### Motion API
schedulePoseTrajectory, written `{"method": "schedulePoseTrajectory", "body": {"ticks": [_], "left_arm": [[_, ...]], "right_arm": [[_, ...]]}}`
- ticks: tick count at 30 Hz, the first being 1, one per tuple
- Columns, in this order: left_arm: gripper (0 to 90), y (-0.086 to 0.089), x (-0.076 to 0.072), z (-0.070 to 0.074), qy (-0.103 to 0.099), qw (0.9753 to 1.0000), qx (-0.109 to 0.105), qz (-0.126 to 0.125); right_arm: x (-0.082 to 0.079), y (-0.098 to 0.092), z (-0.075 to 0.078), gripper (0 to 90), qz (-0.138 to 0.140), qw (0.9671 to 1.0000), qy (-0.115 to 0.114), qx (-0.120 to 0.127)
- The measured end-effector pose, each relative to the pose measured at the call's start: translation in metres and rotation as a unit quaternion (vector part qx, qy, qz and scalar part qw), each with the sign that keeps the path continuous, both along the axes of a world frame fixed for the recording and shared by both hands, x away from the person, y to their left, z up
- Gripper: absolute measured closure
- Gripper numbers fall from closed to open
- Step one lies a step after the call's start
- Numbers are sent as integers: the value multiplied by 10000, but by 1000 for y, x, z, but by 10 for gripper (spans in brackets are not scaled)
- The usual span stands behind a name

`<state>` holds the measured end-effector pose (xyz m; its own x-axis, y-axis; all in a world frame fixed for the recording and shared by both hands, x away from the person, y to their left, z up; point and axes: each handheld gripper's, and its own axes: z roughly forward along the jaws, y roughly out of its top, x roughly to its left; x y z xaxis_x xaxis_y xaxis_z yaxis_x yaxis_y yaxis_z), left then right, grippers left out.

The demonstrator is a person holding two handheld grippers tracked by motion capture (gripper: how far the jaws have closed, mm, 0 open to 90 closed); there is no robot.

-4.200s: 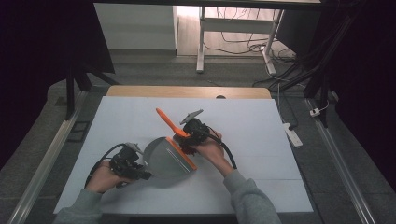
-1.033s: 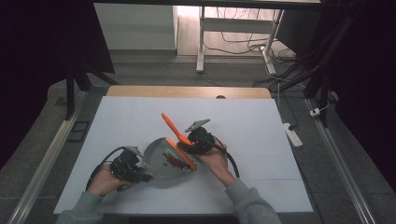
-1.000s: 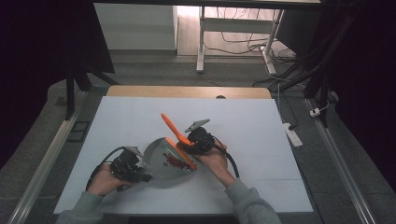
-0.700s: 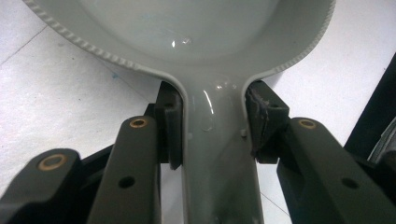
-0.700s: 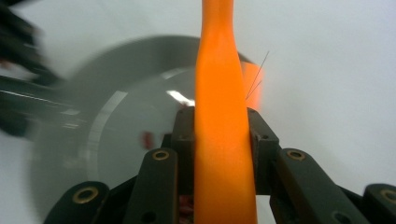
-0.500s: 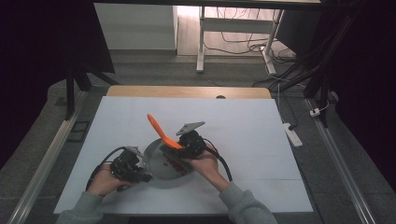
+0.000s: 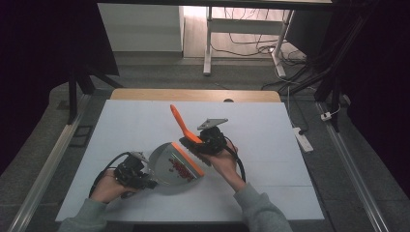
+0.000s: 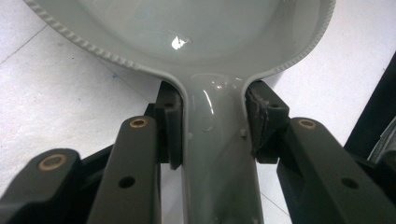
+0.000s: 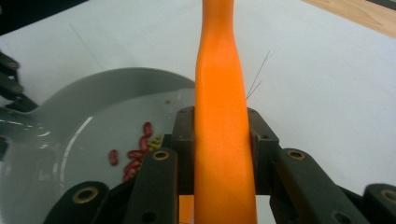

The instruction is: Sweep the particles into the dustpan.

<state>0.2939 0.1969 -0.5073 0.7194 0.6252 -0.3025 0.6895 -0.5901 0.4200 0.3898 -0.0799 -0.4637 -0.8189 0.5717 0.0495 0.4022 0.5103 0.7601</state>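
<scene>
Seen from the high view, a person at a white table (image 7: 270, 130) steadies a grey dustpan (image 7: 164, 166) with the left gripper (image 7: 138, 175) while the right gripper (image 7: 200, 144) holds an orange brush (image 7: 186, 133) at the pan's open edge; a small heap of red beans (image 7: 179, 166) already lies inside the pan, near the brush head. Closer in, the left gripper view shows both jaws pressed against the dustpan's handle (image 8: 217, 154), one pad on each side, clamped firmly just below the bowl. Across the table, the right gripper view has the jaws closed tight on the brush's orange handle (image 9: 222, 135), with the beans (image 9: 135, 156) scattered on the grey pan floor to the left and bare table to the right. The sweep appears nearly finished, and doing it well likely means keeping the pan's lip flat on the table so nothing slips beneath, drawing the bristles in short, low strokes toward the handle end, and holding the pan level afterward so the beans stay put.
</scene>
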Motion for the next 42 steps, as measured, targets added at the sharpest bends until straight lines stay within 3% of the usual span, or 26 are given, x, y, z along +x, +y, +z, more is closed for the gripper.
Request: {"method": "schedulePoseTrajectory", "body": {"ticks": [13,20,24,27,29,32,37,42], "left_arm": [[616,-1,0,-1,-2,10000,15,10],[616,-2,0,-1,-16,10000,19,0],[616,-2,0,-1,-22,10000,21,1],[616,-2,0,-2,-17,10000,20,-3],[616,-2,0,-2,-6,10000,38,-13],[616,-2,-1,-2,-35,10000,12,7],[616,-2,-1,-1,-43,10000,-12,16],[616,-1,-1,-2,-80,9999,-53,34]], "right_arm": [[17,-16,-12,707,-351,9989,101,-282],[18,-9,-23,707,-264,9982,234,-491],[9,5,-26,707,-6,9982,218,-566],[4,11,-27,707,131,9982,279,-514],[-1,17,-27,707,225,9980,175,-557],[-6,21,-24,707,377,9984,356,-243],[-9,24,-22,707,432,9983,289,-272],[-8,20,-18,707,388,9988,270,-134]]}}
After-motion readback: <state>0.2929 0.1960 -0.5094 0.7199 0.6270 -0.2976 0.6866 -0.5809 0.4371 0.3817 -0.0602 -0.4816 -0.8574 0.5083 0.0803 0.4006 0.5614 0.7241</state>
